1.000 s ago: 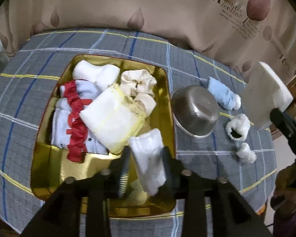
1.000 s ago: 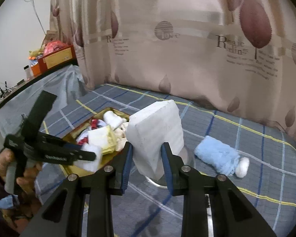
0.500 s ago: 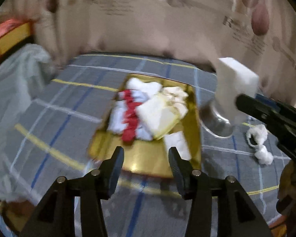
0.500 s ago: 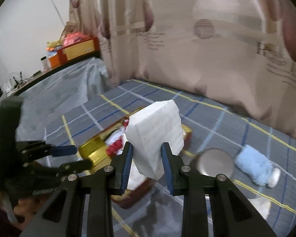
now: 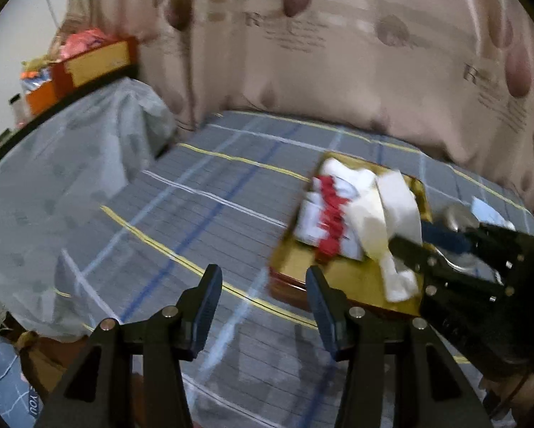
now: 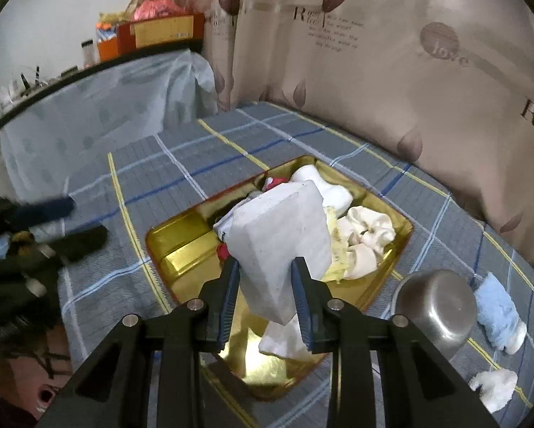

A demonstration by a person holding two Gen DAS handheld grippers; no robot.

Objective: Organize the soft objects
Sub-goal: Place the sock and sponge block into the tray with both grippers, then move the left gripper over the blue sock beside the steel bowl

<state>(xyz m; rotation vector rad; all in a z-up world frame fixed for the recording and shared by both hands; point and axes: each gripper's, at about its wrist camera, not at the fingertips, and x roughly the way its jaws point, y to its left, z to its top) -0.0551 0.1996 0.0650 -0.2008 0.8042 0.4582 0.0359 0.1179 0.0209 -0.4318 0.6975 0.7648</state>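
Now the right gripper (image 6: 265, 296) pinches a pale, blocky white sponge (image 6: 281, 239) above the gold tray (image 6: 181, 232), which holds white socks (image 6: 324, 185) and cream cloth (image 6: 368, 235); left gripper (image 5: 263, 301) gapes empty.

Left hand-held gripper (image 5: 263, 306) held with jaws apart over a plaid-covered desk (image 5: 195, 221)

Nothing is gripped between them. A gold tray (image 5: 295, 260) of white and red soft items is seen ahead to the right, partly overlapped by the right hand-held gripper (image 5: 420, 246).

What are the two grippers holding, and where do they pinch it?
The right gripper pinches the white foam block by its lower end, over the gold tray. The left gripper holds nothing.
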